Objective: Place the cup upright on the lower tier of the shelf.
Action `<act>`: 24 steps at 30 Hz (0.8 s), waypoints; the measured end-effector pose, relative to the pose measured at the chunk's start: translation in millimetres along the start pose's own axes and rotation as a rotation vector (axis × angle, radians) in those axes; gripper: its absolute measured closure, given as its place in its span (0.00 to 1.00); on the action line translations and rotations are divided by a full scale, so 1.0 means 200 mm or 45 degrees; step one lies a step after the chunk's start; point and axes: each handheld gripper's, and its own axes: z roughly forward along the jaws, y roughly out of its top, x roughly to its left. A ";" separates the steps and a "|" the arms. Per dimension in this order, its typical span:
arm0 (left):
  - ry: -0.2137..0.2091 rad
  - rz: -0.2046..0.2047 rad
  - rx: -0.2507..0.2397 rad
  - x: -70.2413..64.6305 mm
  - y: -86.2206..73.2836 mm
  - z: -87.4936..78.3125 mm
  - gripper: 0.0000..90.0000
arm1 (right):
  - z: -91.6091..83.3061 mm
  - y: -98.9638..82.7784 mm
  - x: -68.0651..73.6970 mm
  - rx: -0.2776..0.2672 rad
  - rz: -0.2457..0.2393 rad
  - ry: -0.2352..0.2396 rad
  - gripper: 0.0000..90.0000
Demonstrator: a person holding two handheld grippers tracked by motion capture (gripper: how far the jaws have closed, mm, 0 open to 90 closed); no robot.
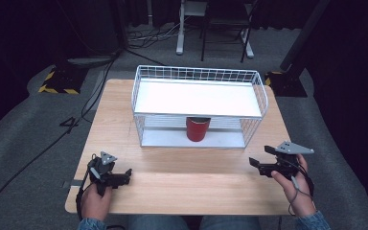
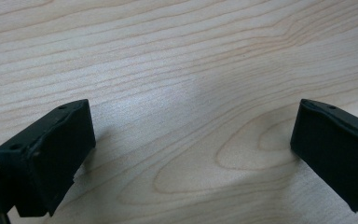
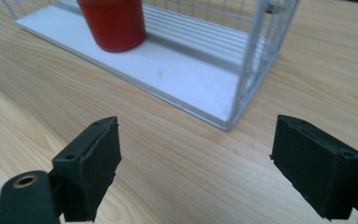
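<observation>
A red cup (image 1: 197, 128) stands on the lower shelf of a white wire rack (image 1: 199, 76) at the back middle of the wooden table (image 1: 124, 115). In the right gripper view the cup (image 3: 113, 22) sits at the top left on the rack's white base (image 3: 177, 70). My left gripper (image 1: 127, 175) is held low over the table's front left, open, with bare wood between its jaws (image 2: 191, 140). My right gripper (image 1: 260, 156) hovers at the front right, open and empty (image 3: 196, 154), pointing toward the rack's near right corner.
The rack's upper shelf (image 1: 196, 98) is a bare white board. Beyond the table lie grey carpet, cables (image 1: 76, 120), a chair's legs (image 1: 225, 33) and black stands with yellow-striped bases (image 1: 60, 81).
</observation>
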 end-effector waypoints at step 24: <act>0.000 0.000 0.000 0.00 0.00 0.00 0.00 | 0.03 -0.22 -0.19 0.159 0.171 -0.166 0.18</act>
